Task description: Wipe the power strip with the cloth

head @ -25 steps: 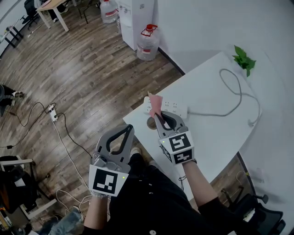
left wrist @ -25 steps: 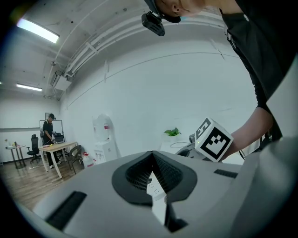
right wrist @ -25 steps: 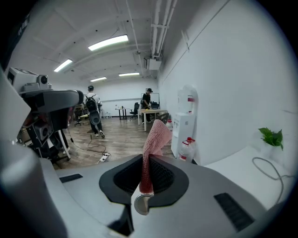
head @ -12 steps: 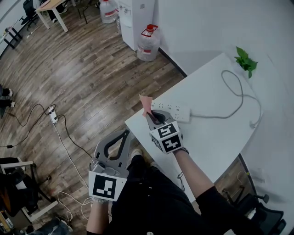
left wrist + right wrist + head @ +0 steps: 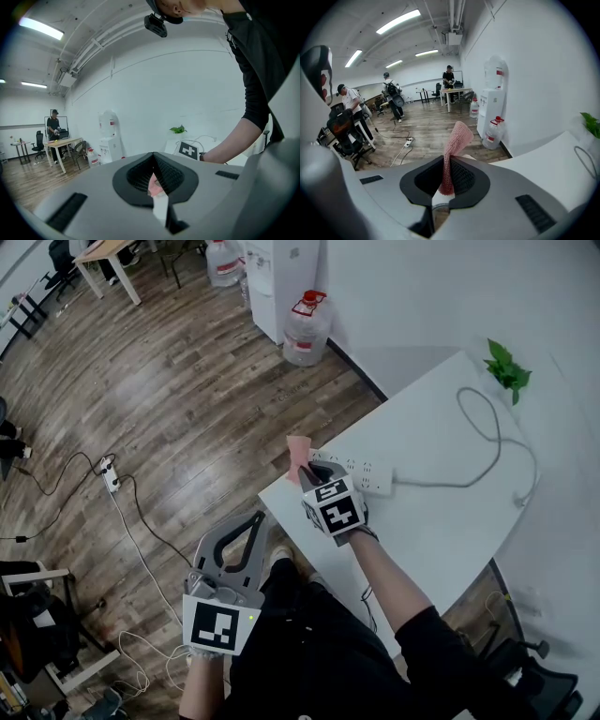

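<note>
Lying at mid-frame on the white table, the power strip has our right gripper at its left end, clenched on the pink cloth. Our left gripper hangs lower left, jaws together, empty.

Right gripper sits over the power strip, so the strip's near end is hidden, and just a corner of the pink cloth pokes past it. The table's front corner is lost behind the person's arm (black sleeve). The white cable's far end is too small to make out.
</note>
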Demonstrator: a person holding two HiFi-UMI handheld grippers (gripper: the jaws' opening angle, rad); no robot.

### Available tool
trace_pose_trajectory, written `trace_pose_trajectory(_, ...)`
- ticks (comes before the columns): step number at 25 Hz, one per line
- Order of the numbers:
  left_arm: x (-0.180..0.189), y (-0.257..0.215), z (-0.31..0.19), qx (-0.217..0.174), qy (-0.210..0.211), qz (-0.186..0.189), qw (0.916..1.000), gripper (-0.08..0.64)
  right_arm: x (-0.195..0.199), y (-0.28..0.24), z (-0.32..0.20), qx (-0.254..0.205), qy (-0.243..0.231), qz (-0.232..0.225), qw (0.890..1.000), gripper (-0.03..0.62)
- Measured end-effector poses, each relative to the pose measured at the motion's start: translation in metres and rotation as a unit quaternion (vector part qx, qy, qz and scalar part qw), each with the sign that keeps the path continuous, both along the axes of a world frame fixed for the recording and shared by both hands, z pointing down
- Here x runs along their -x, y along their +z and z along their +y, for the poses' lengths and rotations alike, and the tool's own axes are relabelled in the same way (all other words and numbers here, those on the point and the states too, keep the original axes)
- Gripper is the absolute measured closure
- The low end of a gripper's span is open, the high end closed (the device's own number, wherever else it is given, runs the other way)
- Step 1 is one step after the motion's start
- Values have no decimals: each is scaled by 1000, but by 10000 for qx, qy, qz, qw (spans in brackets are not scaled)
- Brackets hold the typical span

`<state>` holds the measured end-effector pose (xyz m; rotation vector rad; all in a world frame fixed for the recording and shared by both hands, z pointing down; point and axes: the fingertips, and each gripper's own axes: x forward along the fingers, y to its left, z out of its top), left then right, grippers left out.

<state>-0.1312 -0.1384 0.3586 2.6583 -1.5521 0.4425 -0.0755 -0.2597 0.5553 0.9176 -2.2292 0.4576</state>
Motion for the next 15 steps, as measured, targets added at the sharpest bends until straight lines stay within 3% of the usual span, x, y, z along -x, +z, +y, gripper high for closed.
trace_pose_trajectory(15, -2, 6, -4, 83, 54, 19, 9999, 546, -21, 15, -13, -113, 146, 681, 9975, 541)
